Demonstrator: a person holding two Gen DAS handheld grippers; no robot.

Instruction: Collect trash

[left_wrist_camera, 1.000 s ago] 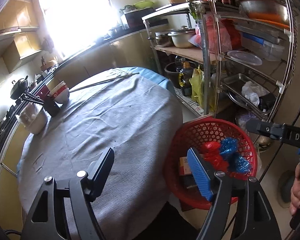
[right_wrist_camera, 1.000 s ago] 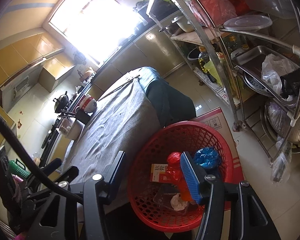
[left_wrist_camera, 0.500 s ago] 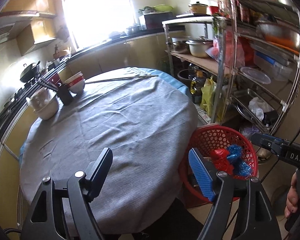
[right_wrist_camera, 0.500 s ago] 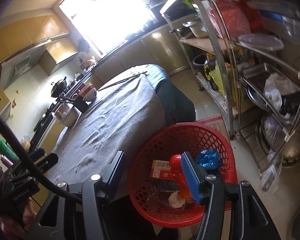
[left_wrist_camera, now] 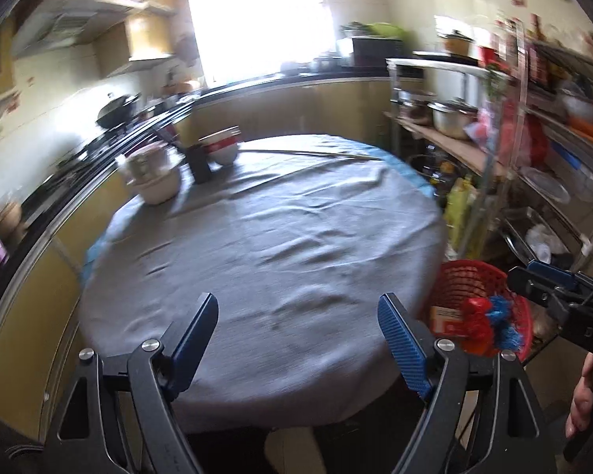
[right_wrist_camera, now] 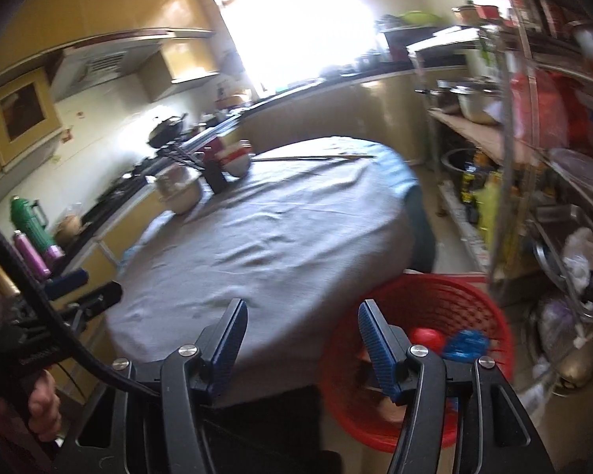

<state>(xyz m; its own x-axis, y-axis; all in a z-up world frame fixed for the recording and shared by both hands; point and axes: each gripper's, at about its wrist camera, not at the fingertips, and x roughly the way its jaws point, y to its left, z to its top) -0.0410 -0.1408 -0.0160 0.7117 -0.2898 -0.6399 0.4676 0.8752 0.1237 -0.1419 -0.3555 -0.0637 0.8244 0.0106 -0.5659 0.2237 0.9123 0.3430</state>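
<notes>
- Round table (left_wrist_camera: 280, 245): covered by a grey cloth, which is wrinkled; a blue layer shows at the far right rim.
- Metal shelf rack (right_wrist_camera: 541, 166): stands to the right of the table and carries pots, bottles, bags and a tray.
- Red basket (right_wrist_camera: 427, 308): on the floor at the table's near right edge, between table and rack. It holds the collected trash: a red wrapper (left_wrist_camera: 479, 318), a blue wrapper (left_wrist_camera: 501, 324) and a small printed carton (left_wrist_camera: 446, 318), all lying inside it.
- Left gripper (left_wrist_camera: 298, 341): held over the near edge of the table, jaws standing wide and opening, nothing between them.
- Right gripper (right_wrist_camera: 302, 341): held over the table edge and the basket rim, jaws moderately apart, nothing between them. It also shows at the right edge of the left wrist view, with a hand (left_wrist_camera: 583, 395) below it.
- Cream bowl (left_wrist_camera: 154, 181): far left of the table, contents blurred.
- Red-and-white bowl (left_wrist_camera: 222, 146): just behind a dark holder (left_wrist_camera: 200, 164).
- Chopsticks (left_wrist_camera: 316, 153): lying flat across the far side of the cloth.
</notes>
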